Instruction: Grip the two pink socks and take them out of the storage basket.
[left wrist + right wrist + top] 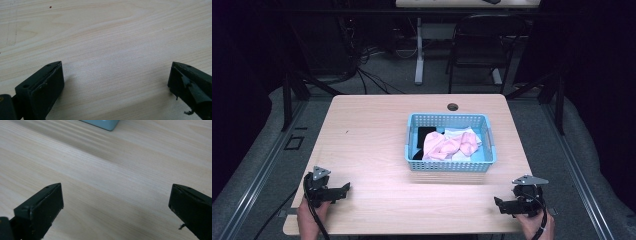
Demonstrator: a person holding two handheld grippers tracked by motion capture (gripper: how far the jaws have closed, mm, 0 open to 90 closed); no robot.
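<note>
Both jaws gape wide, empty: left gripper (343,189), right gripper (498,202) low over table (362,150). Blue basket (447,165) holds pink cloth (447,144), possibly clothing.

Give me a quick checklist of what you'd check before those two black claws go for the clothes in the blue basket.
1. Left gripper open and empty: ok; in the left gripper view its jaws stand wide apart over bare wood.
2. Right gripper open and empty: ok; jaws wide apart, nothing between them.
3. Blue basket upright on the table: ok; it stands right of centre, beyond both grippers.
4. Pink garment reachable on top: ok; it lies over the white and black pieces.
5. Path from grippers to basket free: ok; bare tabletop lies between.
6. Whether the garments are tangled together: cannot tell; the pile hides how they overlap.
</note>
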